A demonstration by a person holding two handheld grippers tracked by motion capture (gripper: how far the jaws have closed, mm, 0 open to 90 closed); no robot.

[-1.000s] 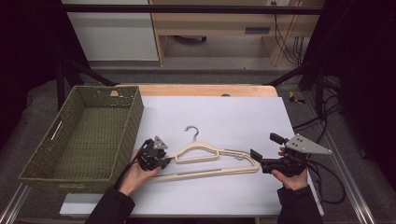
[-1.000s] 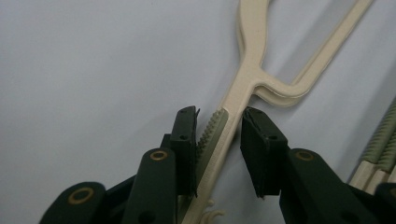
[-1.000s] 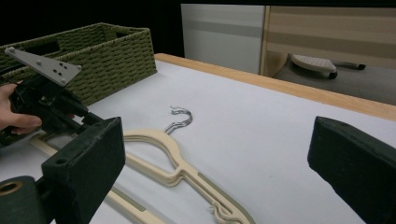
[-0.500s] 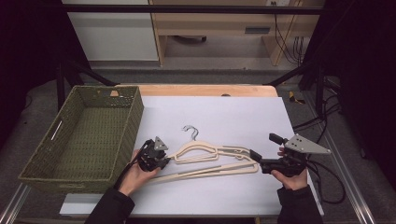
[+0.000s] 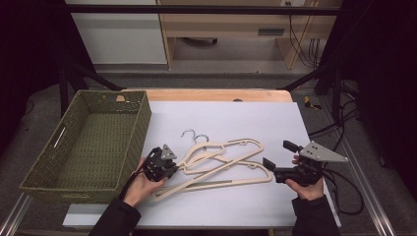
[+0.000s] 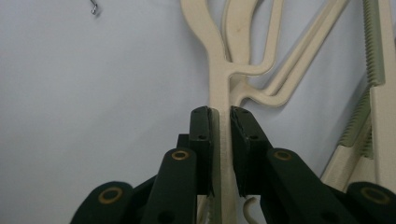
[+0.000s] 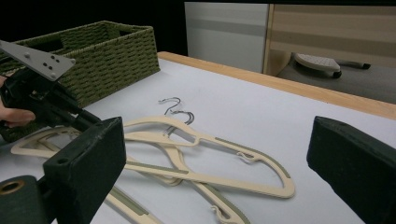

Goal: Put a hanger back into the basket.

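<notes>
Left gripper (image 6: 219,154) jaws pinched a cream hanger (image 6: 219,70) arm at its left end, beside the basket (image 5: 93,137). Right gripper (image 5: 275,169) jaws were spread wide, near the hangers' right end on the desk (image 5: 236,118).

A person's two hands are reaching in over the desk (image 5: 226,123), each holding a gripper. The left gripper (image 5: 169,167) is sitting at the left end of two cream hangers (image 5: 223,162) that are lying overlapped on the pale desk top, their metal hooks (image 5: 194,136) pointing away toward the far edge. The right gripper (image 5: 275,164) is resting just beside the hangers' right end, its jaws standing apart. A green woven basket (image 5: 142,123) is sitting at the left, close to the left hand (image 5: 142,184).
</notes>
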